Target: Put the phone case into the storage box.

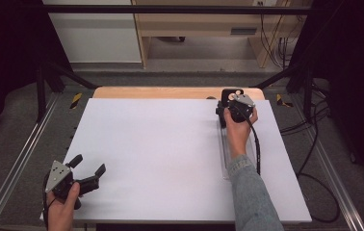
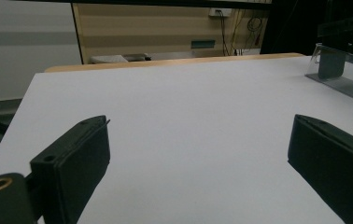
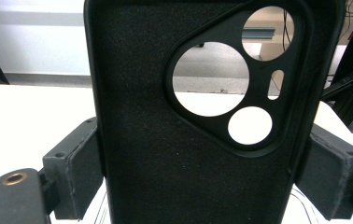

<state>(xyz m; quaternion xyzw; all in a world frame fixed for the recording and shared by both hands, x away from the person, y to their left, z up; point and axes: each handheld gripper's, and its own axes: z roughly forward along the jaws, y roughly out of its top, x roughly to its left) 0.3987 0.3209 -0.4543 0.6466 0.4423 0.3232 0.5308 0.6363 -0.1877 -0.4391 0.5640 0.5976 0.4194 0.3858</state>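
Phone case (image 3: 174, 140): nearest the lens in the right gripper view, we see a black case standing upright with its matte inner face toward the camera; its camera cutout carries two large round holes, a smaller round one and a slim slot.
Right gripper (image 3: 202, 179): we find its two jaws closed against the case's side edges, one on each side, gripping it.
Same gripper from above (image 1: 235, 102): in the high view we see a hand (image 1: 239, 126) wrapped around it at the far right part of the surface, the case (image 1: 229, 95) rising at its far end near the wooden strip (image 1: 170, 92) along the back edge.
Sleeve (image 1: 251, 192): a denim forearm reaches in from the bottom edge toward that hand.
Clear tray (image 1: 225, 159): we make out a long transparent piece lying on the surface under the right forearm; in the left gripper view it appears at the far right (image 2: 342, 86).
Left gripper (image 1: 89, 168): held by the other hand (image 1: 62, 211) at the near left corner, with its jaws spread wide and nothing between them.
Left gripper view (image 2: 198, 163): we see the two black jaws well apart above bare white board.
Surface (image 1: 161, 154): a white board, with the two grippers well apart on it.
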